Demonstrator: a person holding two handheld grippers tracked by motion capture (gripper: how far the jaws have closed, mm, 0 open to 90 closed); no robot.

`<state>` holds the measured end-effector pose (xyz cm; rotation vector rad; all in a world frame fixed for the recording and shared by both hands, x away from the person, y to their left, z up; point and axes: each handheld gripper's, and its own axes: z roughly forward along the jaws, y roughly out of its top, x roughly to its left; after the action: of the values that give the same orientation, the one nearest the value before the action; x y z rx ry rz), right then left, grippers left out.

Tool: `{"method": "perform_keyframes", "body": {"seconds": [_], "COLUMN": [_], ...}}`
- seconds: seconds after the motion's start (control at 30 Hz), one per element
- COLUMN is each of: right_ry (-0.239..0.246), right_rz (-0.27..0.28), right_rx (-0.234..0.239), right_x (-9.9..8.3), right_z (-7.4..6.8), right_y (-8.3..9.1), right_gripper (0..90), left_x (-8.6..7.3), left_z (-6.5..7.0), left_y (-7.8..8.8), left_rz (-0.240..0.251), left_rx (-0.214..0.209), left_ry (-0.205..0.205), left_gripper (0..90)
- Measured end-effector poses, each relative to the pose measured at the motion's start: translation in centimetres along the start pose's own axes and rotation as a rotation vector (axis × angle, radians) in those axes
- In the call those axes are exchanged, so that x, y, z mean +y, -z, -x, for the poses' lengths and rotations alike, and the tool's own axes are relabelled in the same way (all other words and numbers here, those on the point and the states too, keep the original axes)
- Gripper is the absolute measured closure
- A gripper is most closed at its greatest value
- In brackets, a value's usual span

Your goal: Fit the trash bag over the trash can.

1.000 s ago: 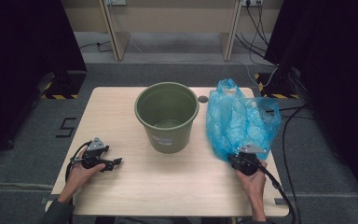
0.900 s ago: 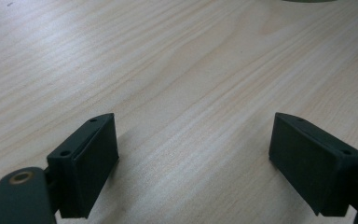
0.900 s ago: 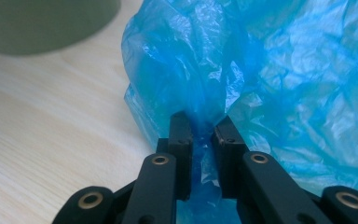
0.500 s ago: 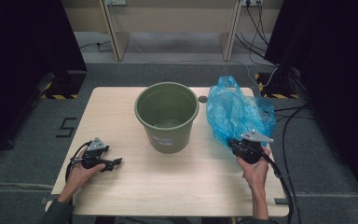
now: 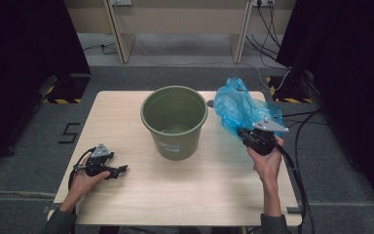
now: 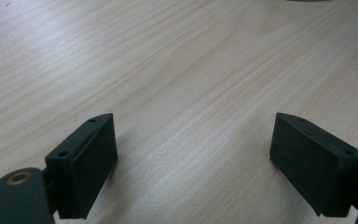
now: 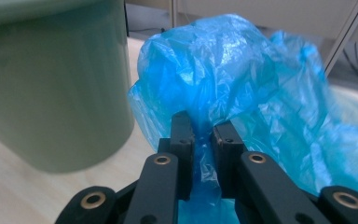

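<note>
Lifted since before, crinkled translucent blue plastic bag [image 7: 242, 88] pinched in right claw [image 7: 203, 133]; left claw [image 6: 193, 158] released

Black gripper [image 7: 200, 135] jaws, brass-ringed pivots, grey sleeves [image 5: 61, 223].

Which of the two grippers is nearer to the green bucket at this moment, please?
The right gripper, shut on the blue plastic bag, is just off the green bucket's right side. The left gripper rests open at the table's near left.
</note>
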<state>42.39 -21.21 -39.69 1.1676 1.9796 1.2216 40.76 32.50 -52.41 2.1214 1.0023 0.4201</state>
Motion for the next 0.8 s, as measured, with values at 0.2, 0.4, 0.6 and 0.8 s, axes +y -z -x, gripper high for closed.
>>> {"method": "perform_keyframes", "body": {"seconds": [0.2,0.4,0.6,0.8], "right_ry": [0.031,0.042,0.093,0.144], "right_rz": [0.015,0.016,0.033,0.043], "right_rx": [0.011,0.025,0.04,0.068], "right_x": [3.0,5.5,8.7,11.8], "right_z": [-0.2,-0.4,-1.3,-3.3], "right_y": [-0.6,-1.2,-1.6,-2.7], "right_gripper": [82.1,82.2,82.3,82.3], "left_x": [0.0,0.0,1.8,5.6], "left_z": [0.0,-0.3,-1.2,-1.8], "left_y": [0.0,0.1,2.3,5.0], "left_rz": [0.001,0.008,0.06,0.125], "left_rx": [-0.001,-0.023,-0.023,-0.021], "left_ry": [0.001,0.011,0.047,0.032], "left_gripper": [14.0,15.3,15.5,15.4]}}
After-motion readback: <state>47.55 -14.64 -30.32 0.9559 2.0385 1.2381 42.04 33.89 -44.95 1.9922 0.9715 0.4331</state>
